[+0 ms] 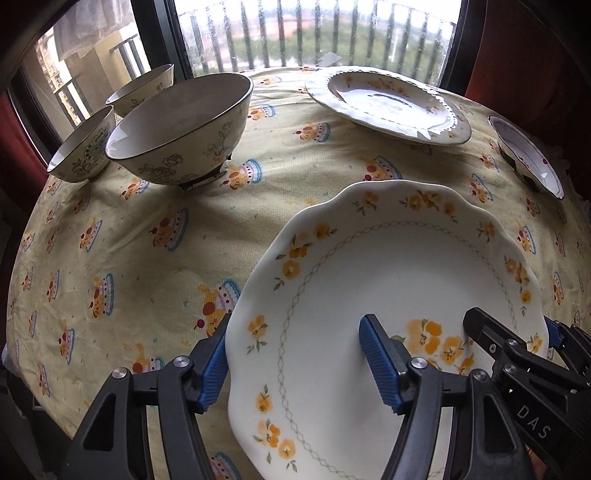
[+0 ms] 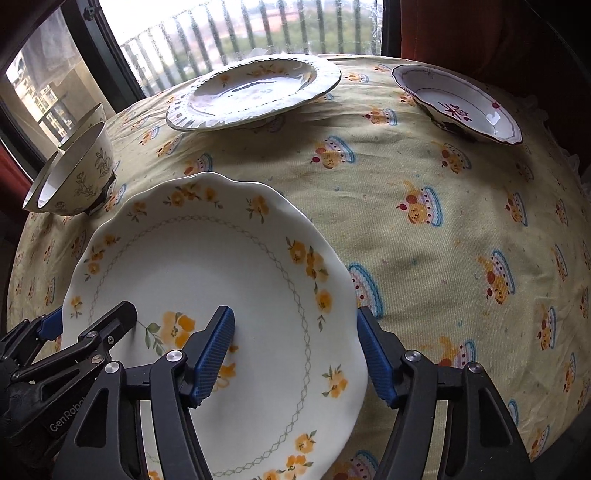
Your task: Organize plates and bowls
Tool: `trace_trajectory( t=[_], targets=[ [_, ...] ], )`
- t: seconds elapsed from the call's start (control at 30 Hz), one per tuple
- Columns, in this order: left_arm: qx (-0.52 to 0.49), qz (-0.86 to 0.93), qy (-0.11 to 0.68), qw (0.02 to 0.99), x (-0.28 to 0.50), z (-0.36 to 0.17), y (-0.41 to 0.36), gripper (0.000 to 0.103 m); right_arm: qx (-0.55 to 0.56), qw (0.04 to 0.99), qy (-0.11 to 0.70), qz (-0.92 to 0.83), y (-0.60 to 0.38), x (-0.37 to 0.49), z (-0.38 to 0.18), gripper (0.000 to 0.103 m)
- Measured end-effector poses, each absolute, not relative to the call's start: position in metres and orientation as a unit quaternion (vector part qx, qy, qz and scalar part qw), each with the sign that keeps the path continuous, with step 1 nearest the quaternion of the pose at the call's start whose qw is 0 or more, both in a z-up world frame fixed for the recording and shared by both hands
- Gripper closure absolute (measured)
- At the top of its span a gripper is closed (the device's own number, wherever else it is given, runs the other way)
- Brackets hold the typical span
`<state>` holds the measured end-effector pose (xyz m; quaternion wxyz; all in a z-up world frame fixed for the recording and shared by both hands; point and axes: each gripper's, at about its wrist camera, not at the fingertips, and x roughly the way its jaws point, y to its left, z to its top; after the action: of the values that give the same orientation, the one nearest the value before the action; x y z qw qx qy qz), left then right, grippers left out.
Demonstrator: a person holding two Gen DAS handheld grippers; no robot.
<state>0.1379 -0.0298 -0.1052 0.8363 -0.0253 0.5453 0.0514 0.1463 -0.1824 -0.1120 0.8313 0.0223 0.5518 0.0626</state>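
Observation:
A white scalloped plate with yellow flowers [image 1: 369, 280] [image 2: 207, 266] is at the near side of the table. My left gripper [image 1: 295, 363] straddles its left rim, one finger inside and one outside, with a wide gap between the jaws. My right gripper [image 2: 295, 356] straddles its right rim the same way. The right gripper also shows in the left wrist view [image 1: 517, 354], and the left gripper in the right wrist view [image 2: 74, 339]. A second floral plate [image 1: 388, 99] [image 2: 255, 88] lies at the far side. Three bowls [image 1: 181, 125] [image 2: 74, 173] stand at the far left.
A shallow dish with red markings [image 2: 458, 103] [image 1: 528, 155] sits at the far right. The table wears a yellow cloth with cake prints [image 2: 424, 206]. A window with balcony railings [image 1: 295, 33] lies behind the table.

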Motion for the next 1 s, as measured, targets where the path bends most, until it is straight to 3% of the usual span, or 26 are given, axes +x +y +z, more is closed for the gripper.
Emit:
trace_trajectory(
  t=[1.0],
  targets=[
    [-0.024,0.007,0.566,0.824,0.165,-0.102,0.049,0.036,0.035,0.830,0.557,0.001,-0.102,0.150,-0.108,0.035]
  ],
)
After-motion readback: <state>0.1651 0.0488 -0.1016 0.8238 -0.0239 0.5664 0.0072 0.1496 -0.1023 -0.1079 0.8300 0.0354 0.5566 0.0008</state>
